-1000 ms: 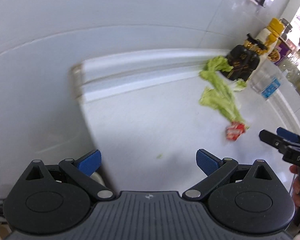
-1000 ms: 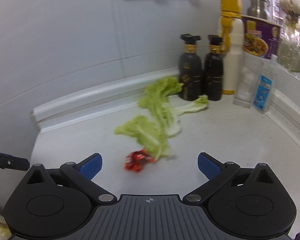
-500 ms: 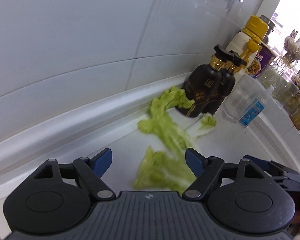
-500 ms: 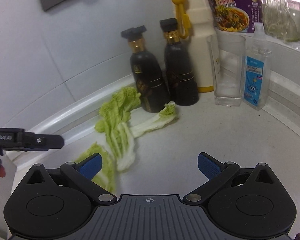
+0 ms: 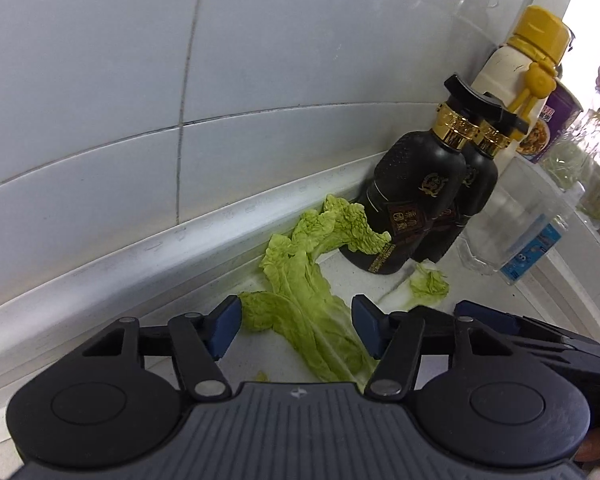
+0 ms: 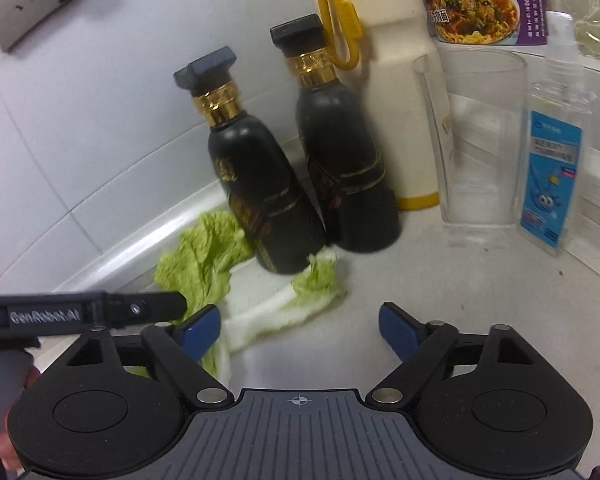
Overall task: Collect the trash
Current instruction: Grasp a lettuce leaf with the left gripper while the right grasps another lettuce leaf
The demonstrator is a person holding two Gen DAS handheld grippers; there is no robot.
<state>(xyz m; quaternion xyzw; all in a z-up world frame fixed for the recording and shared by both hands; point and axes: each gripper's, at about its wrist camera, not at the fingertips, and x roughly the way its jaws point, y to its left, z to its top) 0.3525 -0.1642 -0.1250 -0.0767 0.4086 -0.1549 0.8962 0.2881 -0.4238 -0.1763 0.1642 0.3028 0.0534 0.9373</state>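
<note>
Cabbage leaves [image 5: 312, 308] lie on your white counter [image 6: 440, 280], at the tiled back wall [image 5: 99, 100].
Your left gripper [image 5: 295, 330] is closing, pads astride a leaf, not pressing; your right gripper [image 6: 300, 330] is closing, gaping, holding nothing.

A long green cabbage leaf [image 5: 312, 304] is lying on the white countertop [image 6: 440, 280], left of two black gold-collared bottles [image 6: 259, 184]. A clear glass tumbler [image 6: 476, 140] is standing to their right, a small white-stemmed leaf scrap [image 6: 283, 308] lying before them.
</note>
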